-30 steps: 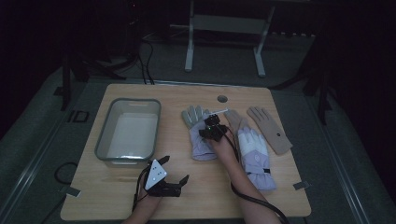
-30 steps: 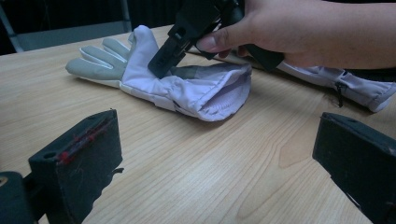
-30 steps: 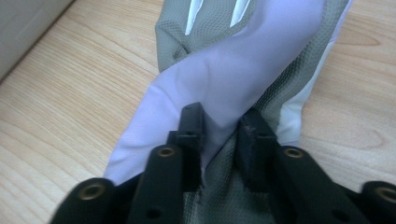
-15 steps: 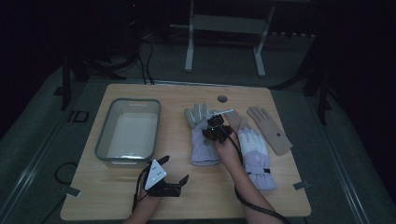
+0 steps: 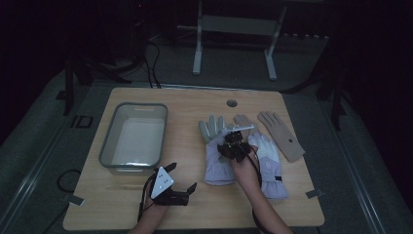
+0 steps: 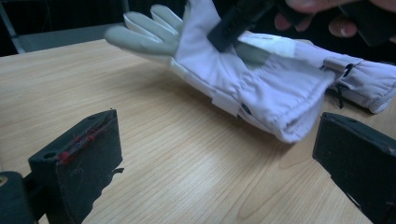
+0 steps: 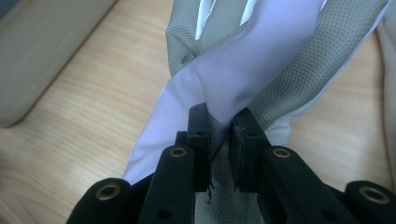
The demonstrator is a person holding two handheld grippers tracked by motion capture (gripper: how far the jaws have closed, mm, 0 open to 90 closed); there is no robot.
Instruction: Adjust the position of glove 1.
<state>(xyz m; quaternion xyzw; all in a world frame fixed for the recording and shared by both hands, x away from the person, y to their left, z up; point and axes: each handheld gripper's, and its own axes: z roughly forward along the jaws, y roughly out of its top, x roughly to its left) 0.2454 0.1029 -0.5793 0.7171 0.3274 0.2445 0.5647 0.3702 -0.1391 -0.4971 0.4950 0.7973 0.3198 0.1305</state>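
Right tool pinching a lavender glove on the tabletop

The right tool, its jaws having just been closing, clamps a fold of the lavender glove, which lies mid-tabletop beside a matching glove. The left tool rests open and empty near the front edge, below a clear bin.

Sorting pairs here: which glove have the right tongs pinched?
The lilac glove nearest the tub, grey fingers; right tongs pinch its fabric. Its lilac mate and tan gloves lie untouched.
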